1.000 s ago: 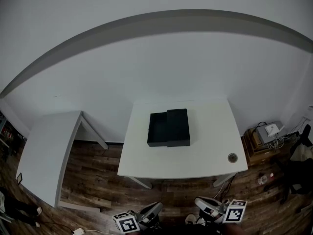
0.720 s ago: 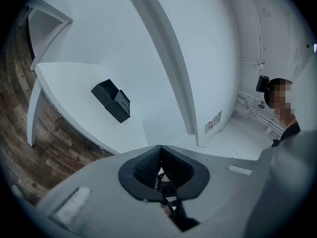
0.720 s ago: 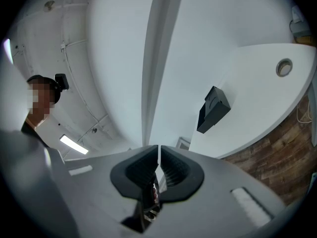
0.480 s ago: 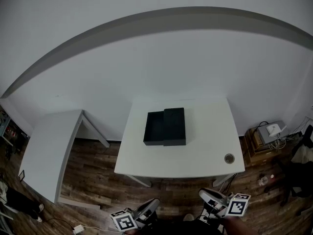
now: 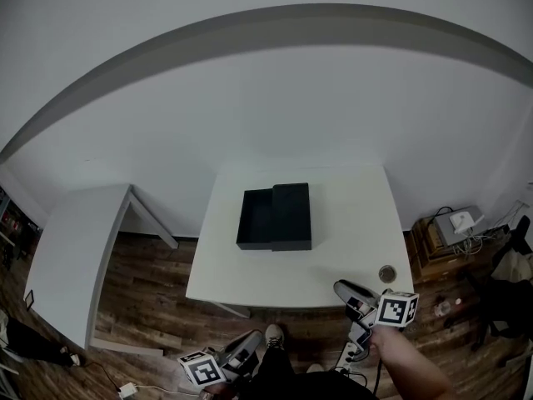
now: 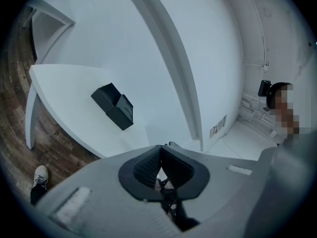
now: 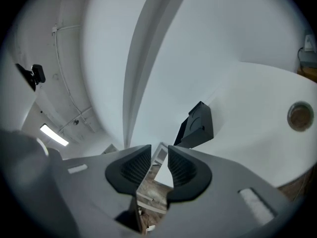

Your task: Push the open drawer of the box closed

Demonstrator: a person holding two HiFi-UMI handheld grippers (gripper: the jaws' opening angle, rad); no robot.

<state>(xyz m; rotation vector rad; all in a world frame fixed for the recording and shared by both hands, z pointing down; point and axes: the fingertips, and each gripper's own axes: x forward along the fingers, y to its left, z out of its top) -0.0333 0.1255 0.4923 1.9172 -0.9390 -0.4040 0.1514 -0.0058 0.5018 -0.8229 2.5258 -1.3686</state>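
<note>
One black box sits mid-way on a white table, its drawer pulled out to the left. Left gripper, short of the table, has jaws pressed together, empty. Right gripper, by the table's near edge, has jaws spread, just opened, nothing between them

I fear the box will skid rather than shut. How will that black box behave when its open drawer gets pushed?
The straight-edged black rectangular box looks stiff, so it likely won't buckle. It appears unbraced on the smooth white table, so it may slide along with the open drawer. Low and flat, it probably won't tip.
</note>
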